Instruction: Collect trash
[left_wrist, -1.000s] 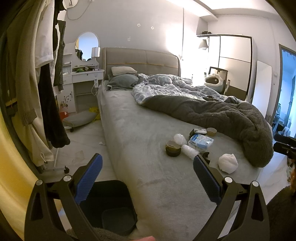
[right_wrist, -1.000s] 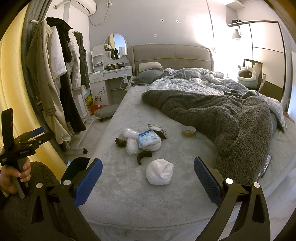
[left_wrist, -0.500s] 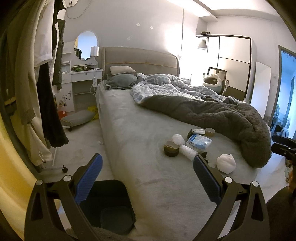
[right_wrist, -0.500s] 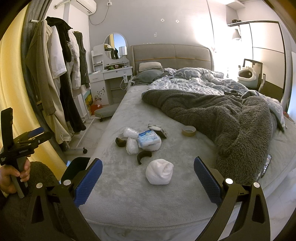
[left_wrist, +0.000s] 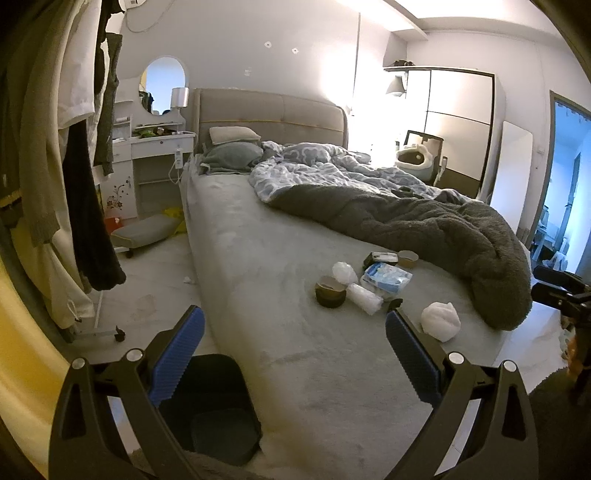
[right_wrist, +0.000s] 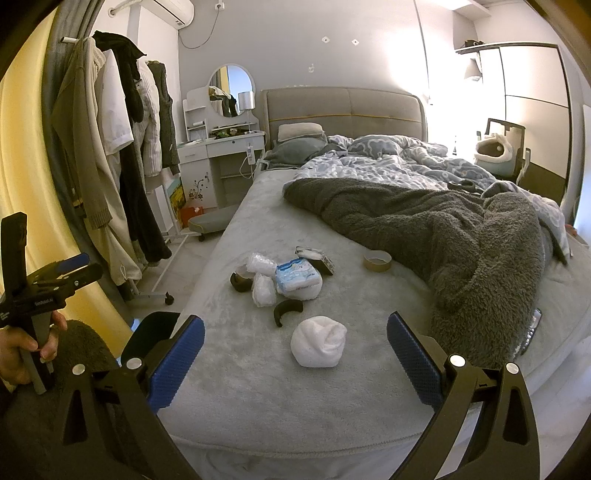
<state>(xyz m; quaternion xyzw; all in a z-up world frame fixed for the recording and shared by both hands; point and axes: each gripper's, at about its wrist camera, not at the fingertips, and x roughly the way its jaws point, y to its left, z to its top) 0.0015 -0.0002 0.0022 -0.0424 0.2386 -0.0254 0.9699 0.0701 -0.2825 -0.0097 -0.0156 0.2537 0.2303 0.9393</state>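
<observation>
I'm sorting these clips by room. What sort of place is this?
A lived-in bedroom, most likely in a home: an unmade bed with a padded headboard, a white dressing table with an oval mirror, and clothes on a rack.

I am drawing my left tool (left_wrist: 293, 345) slightly back and turning it a little to the right, so the bed (left_wrist: 258, 266) and the trash pile (left_wrist: 364, 282) on it are sitting a bit lower and further left in its view; in my right tool's view my left hand (right_wrist: 22, 345) is dipping slightly
</observation>
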